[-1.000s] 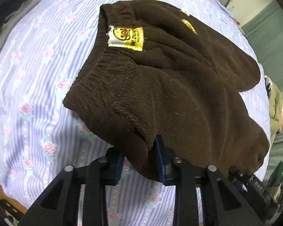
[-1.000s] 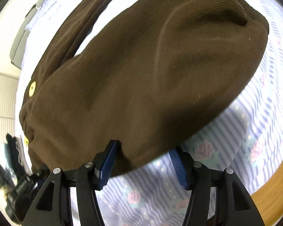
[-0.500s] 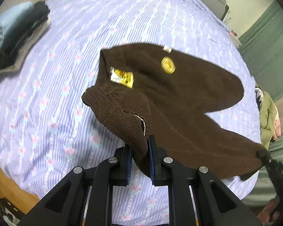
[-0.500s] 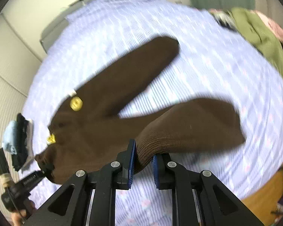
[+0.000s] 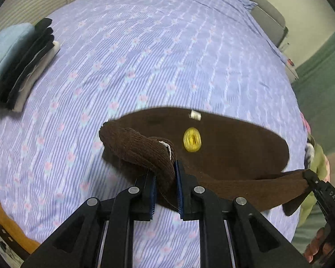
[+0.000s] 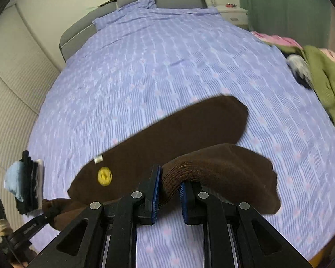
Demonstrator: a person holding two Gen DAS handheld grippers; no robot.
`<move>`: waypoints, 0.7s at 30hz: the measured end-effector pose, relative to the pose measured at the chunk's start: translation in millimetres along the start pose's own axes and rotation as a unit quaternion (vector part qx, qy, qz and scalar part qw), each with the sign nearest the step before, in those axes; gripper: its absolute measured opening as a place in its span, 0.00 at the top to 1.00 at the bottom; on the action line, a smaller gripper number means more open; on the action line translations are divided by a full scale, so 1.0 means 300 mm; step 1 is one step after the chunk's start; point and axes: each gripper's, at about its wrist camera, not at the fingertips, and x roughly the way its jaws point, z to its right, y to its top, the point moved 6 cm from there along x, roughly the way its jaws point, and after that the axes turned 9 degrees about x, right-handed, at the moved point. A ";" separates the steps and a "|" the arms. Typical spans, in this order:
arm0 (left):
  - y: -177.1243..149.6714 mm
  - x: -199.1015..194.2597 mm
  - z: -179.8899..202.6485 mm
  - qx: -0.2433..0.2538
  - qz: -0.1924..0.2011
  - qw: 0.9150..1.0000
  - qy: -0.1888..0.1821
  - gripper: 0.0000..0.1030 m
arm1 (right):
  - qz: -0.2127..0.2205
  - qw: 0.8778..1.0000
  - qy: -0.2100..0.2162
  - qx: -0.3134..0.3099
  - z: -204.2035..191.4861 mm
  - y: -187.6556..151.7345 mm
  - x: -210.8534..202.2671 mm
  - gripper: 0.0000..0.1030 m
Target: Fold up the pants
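Brown pants (image 5: 230, 147) in both grippers

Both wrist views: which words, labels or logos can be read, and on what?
"DAS": on the right claw, seen in the left view; the rest runs out of frame.
Print on the left claw, right view: too small and blurred to read.
Yellow badge on the brown pants: blurred, unreadable.
White tag at the pants' edge: too small to read.
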 end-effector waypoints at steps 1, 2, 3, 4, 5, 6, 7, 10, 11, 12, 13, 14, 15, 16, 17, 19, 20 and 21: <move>0.025 0.022 -0.003 -0.002 -0.003 1.000 0.005 0.84 | -0.003 1.000 -0.001 -0.002 -0.013 0.021 0.027 0.84; 0.059 0.055 -0.008 -0.007 -0.009 1.000 0.010 0.84 | -0.010 1.000 -0.001 -0.006 -0.031 0.049 0.070 0.84; 0.077 0.083 -0.014 -0.010 -0.014 1.000 0.011 0.84 | -0.016 1.000 -0.005 -0.012 -0.047 0.069 0.112 0.84; 0.103 0.118 -0.020 -0.015 -0.022 1.000 0.015 0.84 | -0.022 1.000 -0.009 -0.016 -0.058 0.088 0.154 0.84; 0.127 0.157 -0.028 -0.018 -0.033 0.999 0.017 0.84 | -0.031 0.999 -0.013 -0.021 -0.070 0.107 0.207 0.84; 0.145 0.187 -0.032 -0.021 -0.041 0.999 0.020 0.84 | -0.040 0.999 -0.019 -0.023 -0.081 0.125 0.261 0.84; 0.161 0.215 -0.039 -0.024 -0.046 0.998 0.025 0.84 | -0.048 0.998 -0.021 -0.021 -0.086 0.136 0.303 0.84; 0.200 0.293 -0.048 -0.023 -0.067 0.997 0.037 0.82 | -0.079 0.996 -0.033 -0.014 -0.086 0.152 0.438 0.84; 0.210 0.311 -0.051 -0.023 -0.071 0.996 0.042 0.82 | -0.086 0.996 -0.036 -0.013 -0.084 0.150 0.469 0.84; 0.221 0.333 -0.053 -0.022 -0.076 0.996 0.047 0.81 | -0.096 0.994 -0.040 -0.013 -0.083 0.150 0.513 0.84; 0.228 0.345 -0.053 -0.020 -0.080 0.995 0.053 0.79 | -0.101 0.994 -0.043 -0.015 -0.086 0.152 0.539 0.84; 0.235 0.355 -0.052 -0.017 -0.082 0.995 0.059 0.78 | -0.104 0.993 -0.043 -0.021 -0.092 0.154 0.563 0.83; 0.242 0.366 -0.049 -0.013 -0.084 0.994 0.063 0.78 | -0.107 0.993 -0.042 -0.026 -0.100 0.154 0.582 0.82; 0.247 0.374 -0.044 -0.004 -0.087 0.994 0.070 0.77 | -0.111 0.993 -0.041 -0.028 -0.099 0.160 0.599 0.80; 0.248 0.377 -0.036 0.005 -0.088 0.993 0.075 0.76 | -0.117 0.992 -0.039 -0.030 -0.103 0.161 0.612 0.77; 0.246 0.376 -0.024 0.018 -0.092 0.992 0.081 0.75 | -0.126 0.991 -0.028 -0.038 -0.114 0.165 0.629 0.67; 0.246 0.371 -0.019 0.019 -0.094 0.992 0.081 0.74 | -0.123 0.991 -0.021 -0.046 -0.123 0.169 0.627 0.59; 0.245 0.362 -0.015 0.017 -0.097 0.992 0.079 0.73 | -0.119 0.991 -0.016 -0.054 -0.132 0.171 0.622 0.56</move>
